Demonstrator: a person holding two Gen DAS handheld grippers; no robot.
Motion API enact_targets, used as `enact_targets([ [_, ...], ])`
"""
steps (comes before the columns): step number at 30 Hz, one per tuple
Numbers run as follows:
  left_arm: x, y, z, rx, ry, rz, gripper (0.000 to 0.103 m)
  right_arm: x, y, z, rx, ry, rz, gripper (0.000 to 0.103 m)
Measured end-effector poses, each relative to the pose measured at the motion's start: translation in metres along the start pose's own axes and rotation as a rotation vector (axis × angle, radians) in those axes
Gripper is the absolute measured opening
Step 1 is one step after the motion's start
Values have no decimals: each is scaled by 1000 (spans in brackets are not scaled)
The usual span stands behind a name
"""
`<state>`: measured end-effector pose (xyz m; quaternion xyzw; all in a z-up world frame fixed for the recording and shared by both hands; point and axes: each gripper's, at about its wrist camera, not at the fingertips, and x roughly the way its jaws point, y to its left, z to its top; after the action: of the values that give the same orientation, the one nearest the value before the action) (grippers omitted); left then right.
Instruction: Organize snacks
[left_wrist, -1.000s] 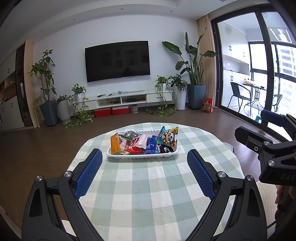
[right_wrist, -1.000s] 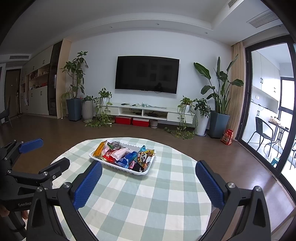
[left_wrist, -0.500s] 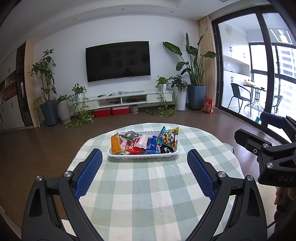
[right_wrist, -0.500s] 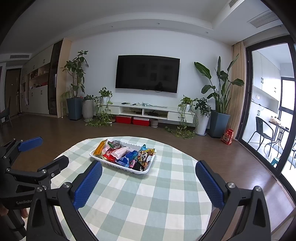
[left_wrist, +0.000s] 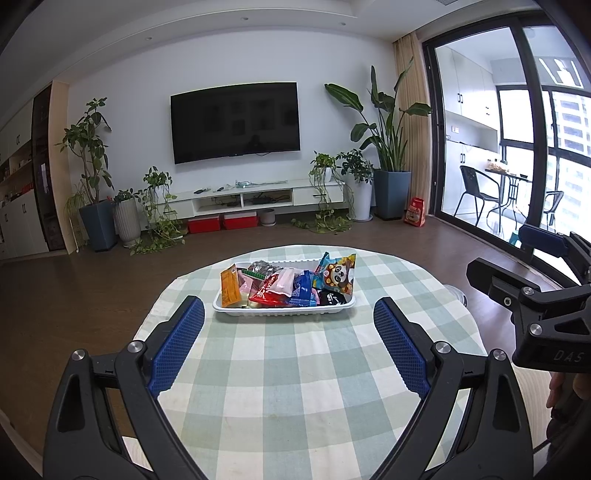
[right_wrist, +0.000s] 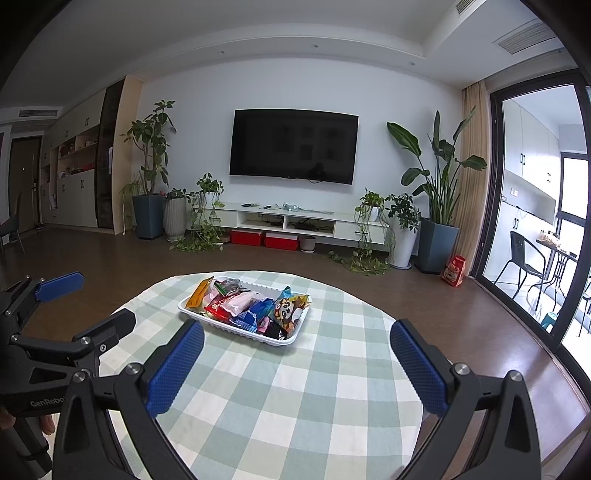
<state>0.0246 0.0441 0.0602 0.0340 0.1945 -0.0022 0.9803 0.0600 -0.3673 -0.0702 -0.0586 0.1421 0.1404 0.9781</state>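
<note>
The table (left_wrist: 295, 387), round and under a checked cloth (right_wrist: 280, 398), lay directly below and ahead of both tools. The cloth hung loose over the rim; a tool dragged low across it would likely have ruckled it and shifted everything on it.

The tray (left_wrist: 284, 312) sat ahead of the left tool (left_wrist: 288, 325), well beyond its tips, and ahead and slightly left of the right tool (right_wrist: 295, 347). It looked light and shallow. A push against its wall would probably have slid it toward the far edge rather than let a pack be lifted.

The snacks (left_wrist: 288, 286) lay heaped in the tray, overlapping, some propped on edge. Pulling one from the pile risked dragging neighbours over the low rim.

The panda pack (left_wrist: 338, 275) stood tilted at the end nearest the right tool and seemed the likeliest to topple.

Both tools stood wide open and held nothing. Slick wrappers could have slipped from the blue pads (left_wrist: 177, 347) under a shallow pinch. The two tools were close side by side, so a shared reach invited collision.
</note>
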Motion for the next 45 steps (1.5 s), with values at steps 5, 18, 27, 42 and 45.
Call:
enact_targets([
  [5,1,0,0,0,1,-1,93,0,0,0,0,1,-1,103],
  [18,0,0,-1,-2,1,1,93,-2,-1,0,-1,6,1,103],
  [27,7,2,-1,-3,3,2,93,-5,-1,0,0,10,4,103],
  [42,-25,-7,-13,-30,38,1,93,-7,-3,-5,3,60,21,103],
  [45,-31,-11,-16,-49,51,-11,93,-12,-1,-6,3,69,23,103],
])
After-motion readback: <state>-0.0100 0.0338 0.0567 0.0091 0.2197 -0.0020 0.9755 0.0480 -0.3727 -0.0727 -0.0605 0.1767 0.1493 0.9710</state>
